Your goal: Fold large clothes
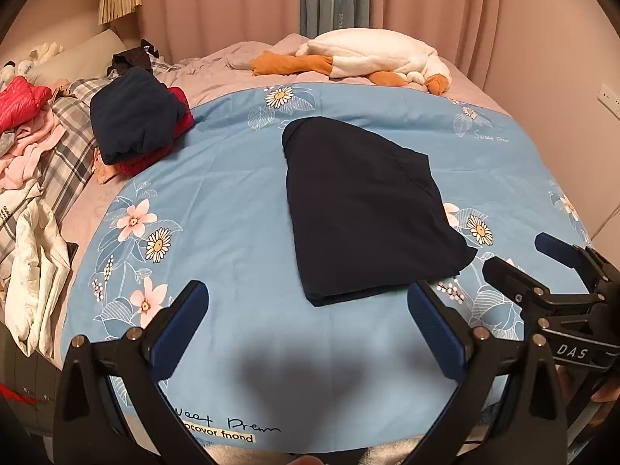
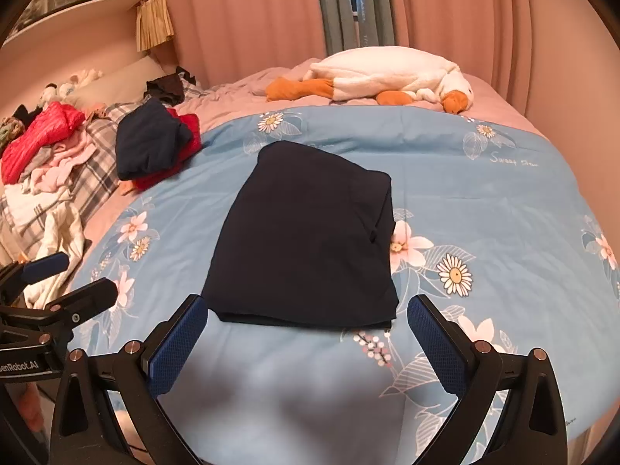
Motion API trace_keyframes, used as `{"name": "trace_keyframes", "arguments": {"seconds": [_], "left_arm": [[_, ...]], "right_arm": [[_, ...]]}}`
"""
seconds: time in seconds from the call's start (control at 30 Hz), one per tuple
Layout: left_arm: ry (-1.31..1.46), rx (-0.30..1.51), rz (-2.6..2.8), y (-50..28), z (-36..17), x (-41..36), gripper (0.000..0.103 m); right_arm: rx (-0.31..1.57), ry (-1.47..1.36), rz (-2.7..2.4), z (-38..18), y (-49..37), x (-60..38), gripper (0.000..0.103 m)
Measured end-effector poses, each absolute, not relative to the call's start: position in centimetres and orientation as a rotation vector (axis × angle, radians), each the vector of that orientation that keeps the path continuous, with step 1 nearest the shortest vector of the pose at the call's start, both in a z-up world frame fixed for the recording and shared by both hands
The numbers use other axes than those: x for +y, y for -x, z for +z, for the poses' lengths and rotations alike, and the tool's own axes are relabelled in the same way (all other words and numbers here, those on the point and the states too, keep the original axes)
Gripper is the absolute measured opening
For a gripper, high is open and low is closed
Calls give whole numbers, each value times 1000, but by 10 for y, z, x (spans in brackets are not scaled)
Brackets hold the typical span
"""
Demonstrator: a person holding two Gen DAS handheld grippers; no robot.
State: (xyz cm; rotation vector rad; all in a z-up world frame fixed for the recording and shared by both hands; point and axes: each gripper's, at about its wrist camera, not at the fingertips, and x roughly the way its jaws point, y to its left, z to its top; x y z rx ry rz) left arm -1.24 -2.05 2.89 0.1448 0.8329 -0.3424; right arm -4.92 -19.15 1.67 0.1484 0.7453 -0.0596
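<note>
A dark navy garment (image 1: 360, 213) (image 2: 310, 240) lies folded into a compact rectangle on the light blue floral sheet (image 1: 232, 193) (image 2: 484, 201) spread over the bed. My left gripper (image 1: 308, 298) is open and empty, hovering just short of the garment's near edge. In the left wrist view my right gripper (image 1: 523, 254) shows at the right, also open. From its own camera, the right gripper (image 2: 307, 310) stands open at the near edge with nothing between its blue pads (image 2: 182, 341). The left gripper (image 2: 75, 275) appears at the far left there.
A stack of folded clothes (image 1: 135, 116) (image 2: 151, 143), navy over red, sits at the sheet's far left corner. Loose clothes (image 1: 31, 135) (image 2: 42, 147) are piled along the left side of the bed. A white plush goose (image 1: 368, 54) (image 2: 387, 73) lies at the back before pink curtains.
</note>
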Motion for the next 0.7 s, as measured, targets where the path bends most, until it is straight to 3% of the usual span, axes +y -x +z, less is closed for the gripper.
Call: {"name": "trace_keyframes", "arguments": {"seconds": [0.7], "left_arm": [[-147, 854, -365, 7, 24, -17, 103]], "right_arm": [[753, -145, -54, 16, 50, -192, 102]]}}
